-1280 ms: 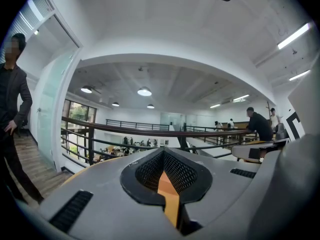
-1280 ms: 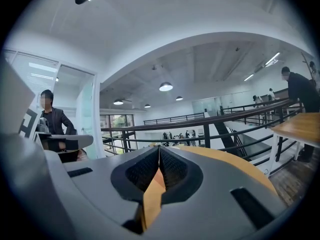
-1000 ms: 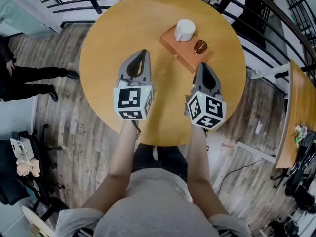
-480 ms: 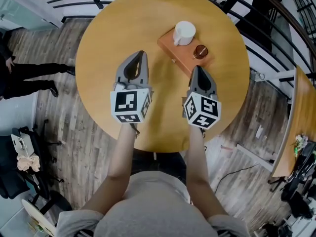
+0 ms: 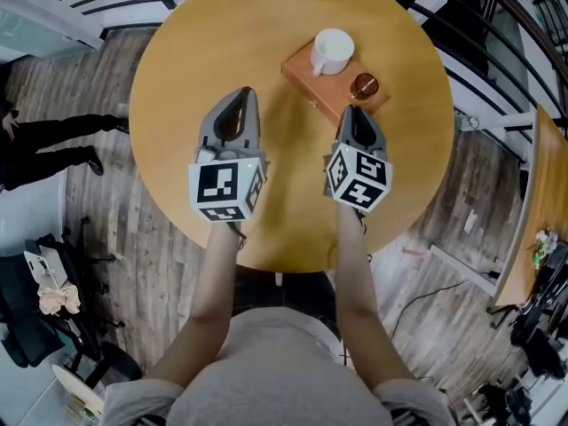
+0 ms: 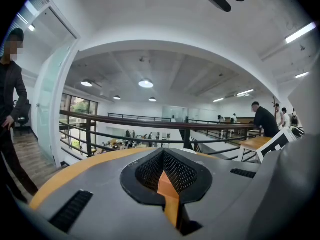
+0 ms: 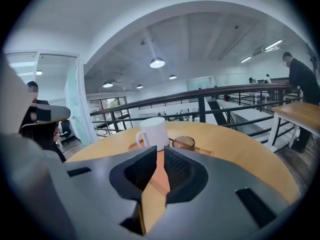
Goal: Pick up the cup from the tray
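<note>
Left gripper [image 5: 245, 93]: grey shell tapering to a point, with black cross-hatched pads [image 6: 150, 170] and slotted vents [image 6: 71, 210] on top.
Right gripper [image 5: 355, 109]: the same grey tapered shell and black textured lining.
Marker cubes [image 5: 224, 187]: white faces with black square patterns; the left one has a small green light.
Shirt [image 5: 275, 375]: grey, with short sleeves.
Trousers [image 5: 297, 284]: dark.
</note>
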